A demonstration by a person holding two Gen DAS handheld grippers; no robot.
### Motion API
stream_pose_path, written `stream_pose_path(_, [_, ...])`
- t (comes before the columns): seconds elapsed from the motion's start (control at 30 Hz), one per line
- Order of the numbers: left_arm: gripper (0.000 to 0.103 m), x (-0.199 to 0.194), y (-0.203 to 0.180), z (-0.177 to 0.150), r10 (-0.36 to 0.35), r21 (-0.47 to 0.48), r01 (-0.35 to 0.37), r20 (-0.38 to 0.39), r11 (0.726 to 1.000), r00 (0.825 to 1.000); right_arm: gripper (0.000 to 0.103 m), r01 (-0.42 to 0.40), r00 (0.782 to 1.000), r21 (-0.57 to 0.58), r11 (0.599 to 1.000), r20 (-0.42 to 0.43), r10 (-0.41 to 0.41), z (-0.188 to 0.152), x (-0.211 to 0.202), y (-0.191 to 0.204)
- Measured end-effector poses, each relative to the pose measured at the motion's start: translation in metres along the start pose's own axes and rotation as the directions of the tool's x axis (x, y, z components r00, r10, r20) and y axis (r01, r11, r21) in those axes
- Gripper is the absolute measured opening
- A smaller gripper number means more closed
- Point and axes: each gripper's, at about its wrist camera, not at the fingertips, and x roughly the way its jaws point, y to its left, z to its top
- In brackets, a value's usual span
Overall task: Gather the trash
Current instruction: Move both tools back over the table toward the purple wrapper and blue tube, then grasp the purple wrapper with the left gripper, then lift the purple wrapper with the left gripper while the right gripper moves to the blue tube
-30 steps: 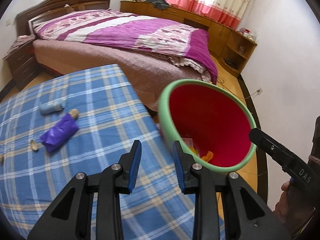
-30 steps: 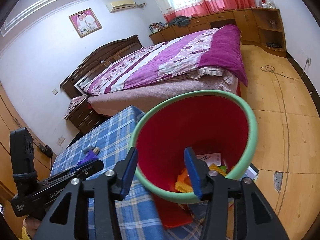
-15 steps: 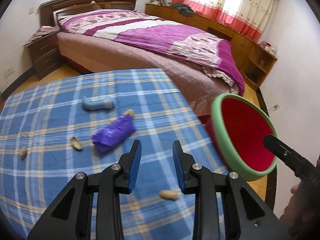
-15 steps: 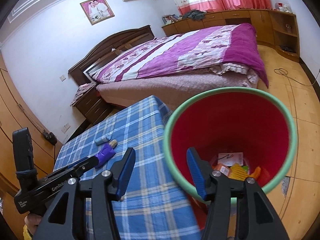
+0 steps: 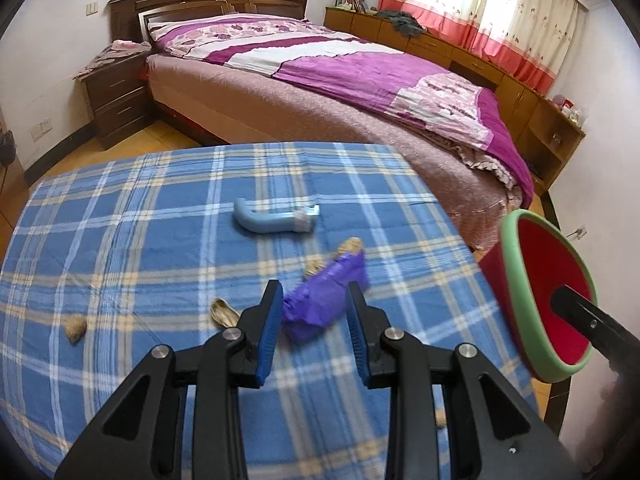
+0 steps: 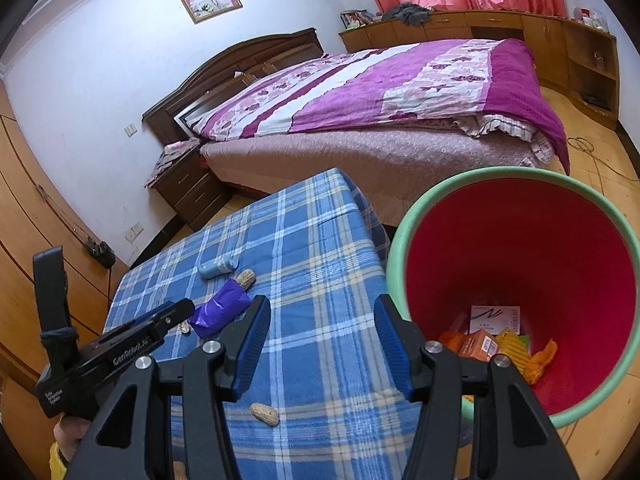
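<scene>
While the left tool (image 5: 312, 320) hung over the blue plaid worktop (image 5: 140, 240), its jaws stood apart with nothing clamped. The crumpled purple wrapper (image 5: 326, 298) lay on the cloth just ahead of the tips, seen through the gap between them; whether it was touched could not be told from the slight blur. A pale blue tube (image 5: 276, 220) lay farther ahead of that tool. A peanut (image 5: 351, 246) sat at the far end of the wrapper, an open shell (image 5: 224, 312) just left of the left finger, another peanut (image 5: 75, 326) well off to the left.

The right tool (image 6: 320, 340) also had its jaws apart and empty, having opened a little within the last second. It hovered over the near right edge of the worktop, with the red bin (image 6: 516, 248) with a green rim just beside its right finger, standing on the floor off the worktop's edge. Trash (image 6: 496, 344) already lay in the bin's bottom: a white card, orange and yellow packets. One whole peanut (image 6: 265, 414) lay on the cloth below the gap of the right tool. The wrapper sat ahead and left of it, near the left tool's tip.
</scene>
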Motion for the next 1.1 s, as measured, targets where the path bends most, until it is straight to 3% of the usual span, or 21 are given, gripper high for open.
stream_pose_path(0.2, [0.032, 0.024, 0.006, 0.005, 0.005, 0.031, -0.003, -0.040, 1.000, 0.999, 0.057, 0.004, 1.000, -0.009, 1.000, -0.024, -0.004, -0.001, 0.011, 0.004])
stream_pose_path(0.4, [0.032, 0.031, 0.003, -0.001, -0.040, 0.027, 0.041, -0.065, 0.999, 0.997, 0.057, 0.005, 0.999, -0.010, 1.000, -0.033, -0.006, 0.000, 0.015, 0.004])
stream_pose_path(0.73, [0.031, 0.031, -0.015, -0.012, -0.055, 0.107, 0.062, -0.071, 0.992, 0.996, 0.057, 0.005, 0.999, -0.005, 1.000, -0.041, -0.005, -0.002, 0.016, 0.002])
stream_pose_path(0.87, [0.020, 0.029, -0.020, -0.016, -0.069, 0.130, 0.077, -0.064, 0.989, 0.996, 0.057, 0.005, 0.999, -0.013, 1.000, -0.040, -0.005, -0.002, 0.015, 0.003])
stream_pose_path(1.1, [0.013, 0.013, -0.011, -0.020, -0.112, 0.086, 0.116, -0.050, 0.990, 0.992, 0.057, 0.000, 1.000, -0.043, 0.999, -0.031, -0.001, 0.000, 0.006, 0.016])
